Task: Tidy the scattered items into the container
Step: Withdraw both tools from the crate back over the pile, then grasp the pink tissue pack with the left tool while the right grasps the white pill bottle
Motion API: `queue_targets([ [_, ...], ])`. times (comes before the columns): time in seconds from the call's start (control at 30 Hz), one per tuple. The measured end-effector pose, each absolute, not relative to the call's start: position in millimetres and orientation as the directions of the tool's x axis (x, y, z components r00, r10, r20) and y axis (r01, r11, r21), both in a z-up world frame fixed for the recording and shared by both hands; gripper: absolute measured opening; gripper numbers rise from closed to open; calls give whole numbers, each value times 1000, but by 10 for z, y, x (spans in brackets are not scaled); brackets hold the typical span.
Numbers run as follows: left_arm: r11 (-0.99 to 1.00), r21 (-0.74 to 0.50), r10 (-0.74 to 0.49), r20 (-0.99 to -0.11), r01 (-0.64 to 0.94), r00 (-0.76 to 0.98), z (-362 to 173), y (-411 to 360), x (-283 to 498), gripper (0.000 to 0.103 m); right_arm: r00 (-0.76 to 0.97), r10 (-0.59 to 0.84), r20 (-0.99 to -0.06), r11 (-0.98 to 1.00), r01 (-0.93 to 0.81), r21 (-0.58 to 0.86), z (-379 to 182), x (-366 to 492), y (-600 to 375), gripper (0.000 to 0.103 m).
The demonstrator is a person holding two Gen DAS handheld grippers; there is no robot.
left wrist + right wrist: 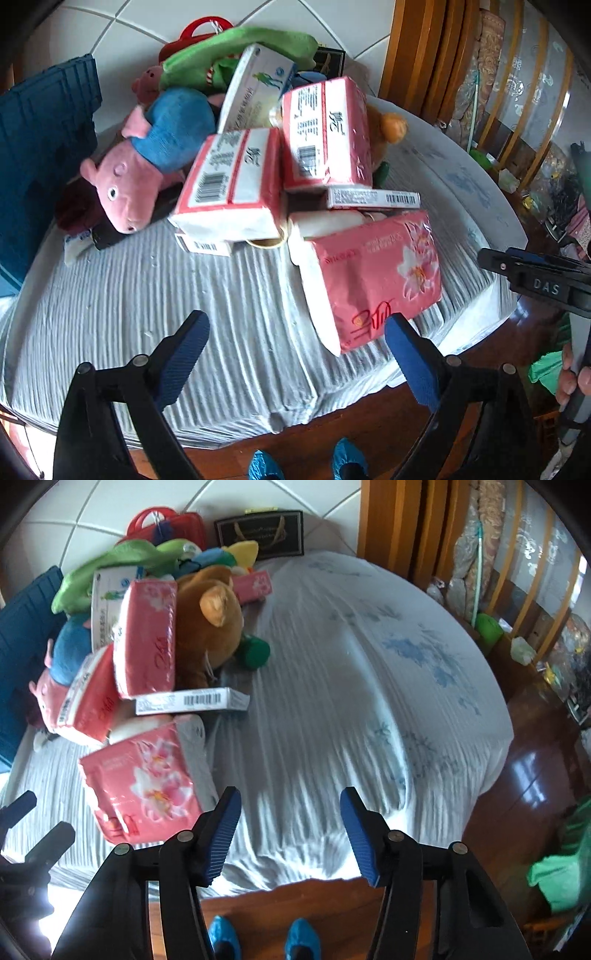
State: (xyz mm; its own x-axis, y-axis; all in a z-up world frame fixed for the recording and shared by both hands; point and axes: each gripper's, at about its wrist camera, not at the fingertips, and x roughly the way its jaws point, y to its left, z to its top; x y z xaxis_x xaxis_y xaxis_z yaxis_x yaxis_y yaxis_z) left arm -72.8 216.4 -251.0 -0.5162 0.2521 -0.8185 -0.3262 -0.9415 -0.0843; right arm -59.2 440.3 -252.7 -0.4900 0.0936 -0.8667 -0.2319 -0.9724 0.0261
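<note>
Here's the pile: a heap of soft packs, boxes and plush toys on a bed under a ribbed grey-white bedspread. Take the pink pig plush as our landmark. It lies on its side, fuzzy pink snout toward the near edge of the bed, blue-clad body running away behind it.

Just right of the pig sit two glossy pink-and-white tissue packs, soft rectangular bricks with barcodes showing, tilted against each other. Farther right and nearer the camera lies a third tissue pack, pink film with a white flower print, its long axis running from the pile toward the bed's near edge. Between it and the tilted pair rests a slim grey carton, flat, its long side across the bed.

Behind the pig a green plush drapes over the heap; a brown furry bear sits on the far side of the packs. Left of the pig stands the dark blue ribbed plastic container, at the bed's edge.

The left gripper hangs above the bedspread, blue ridged pads wide apart, nothing between them. The right gripper hovers over bare bedding, pads apart too, gripping nothing.
</note>
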Motion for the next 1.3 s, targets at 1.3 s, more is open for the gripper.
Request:
queue_targets([
  [1.3,-1000,1,7,-810,-14,-587,-2659,2281,-921,85,-484,-219,-847,-975,140,172,-2833,-645,3854,56],
])
